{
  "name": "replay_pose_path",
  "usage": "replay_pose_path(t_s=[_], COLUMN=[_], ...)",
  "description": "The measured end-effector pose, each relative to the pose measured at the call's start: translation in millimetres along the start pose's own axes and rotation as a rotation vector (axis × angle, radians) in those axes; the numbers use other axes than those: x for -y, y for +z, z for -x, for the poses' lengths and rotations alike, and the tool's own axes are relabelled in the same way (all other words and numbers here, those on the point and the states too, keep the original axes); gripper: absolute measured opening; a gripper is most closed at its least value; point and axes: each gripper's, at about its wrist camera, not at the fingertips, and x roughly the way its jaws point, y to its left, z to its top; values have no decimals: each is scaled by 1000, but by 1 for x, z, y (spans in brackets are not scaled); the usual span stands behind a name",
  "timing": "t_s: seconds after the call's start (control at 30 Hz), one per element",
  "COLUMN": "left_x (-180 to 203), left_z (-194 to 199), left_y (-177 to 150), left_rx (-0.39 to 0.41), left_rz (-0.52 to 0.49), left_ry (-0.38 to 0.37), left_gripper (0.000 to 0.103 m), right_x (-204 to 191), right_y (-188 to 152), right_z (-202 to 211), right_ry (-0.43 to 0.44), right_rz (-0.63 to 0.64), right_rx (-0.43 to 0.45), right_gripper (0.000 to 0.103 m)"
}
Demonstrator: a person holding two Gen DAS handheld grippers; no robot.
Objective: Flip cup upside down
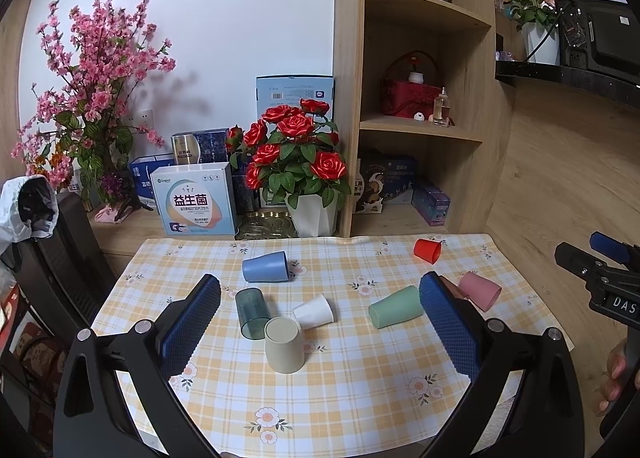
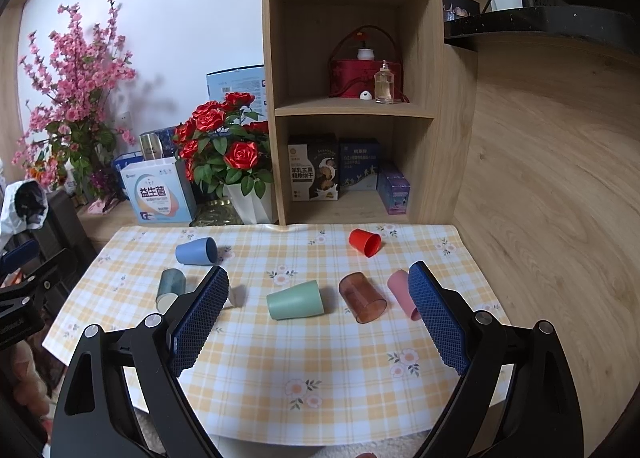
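Several cups lie on the yellow checked tablecloth (image 1: 360, 390). A beige cup (image 1: 283, 345) stands upside down between my left gripper's open fingers. On their sides lie a dark teal cup (image 1: 251, 312), a white cup (image 1: 313, 311), a blue cup (image 1: 265, 266), a green cup (image 1: 396, 306), a pink cup (image 1: 480, 291) and a red cup (image 1: 427, 250). My left gripper (image 1: 320, 322) is open and empty above the cloth. My right gripper (image 2: 320, 318) is open and empty, with the green cup (image 2: 295, 300) and a brown translucent cup (image 2: 362, 298) ahead between its fingers.
A white pot of red roses (image 1: 298, 162), boxes (image 1: 197, 200) and a pink blossom arrangement (image 1: 92, 98) stand behind the cloth. A wooden shelf unit (image 1: 424, 98) rises at the back right. A black chair (image 1: 60, 258) is at the left. A wooden wall (image 2: 560, 178) runs along the right.
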Motion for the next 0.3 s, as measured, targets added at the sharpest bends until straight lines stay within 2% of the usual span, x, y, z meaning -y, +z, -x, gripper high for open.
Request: replay_pose_path(t_s=[0.3], left_x=[1], left_z=[2], left_y=[0], left_rx=[17], left_rz=[-7], left_ry=[27], left_gripper=[97], right_x=[1], right_y=[-1], right_z=[-2], right_ry=[-1], right_rz=[0], right_rx=[-3], right_gripper=[88])
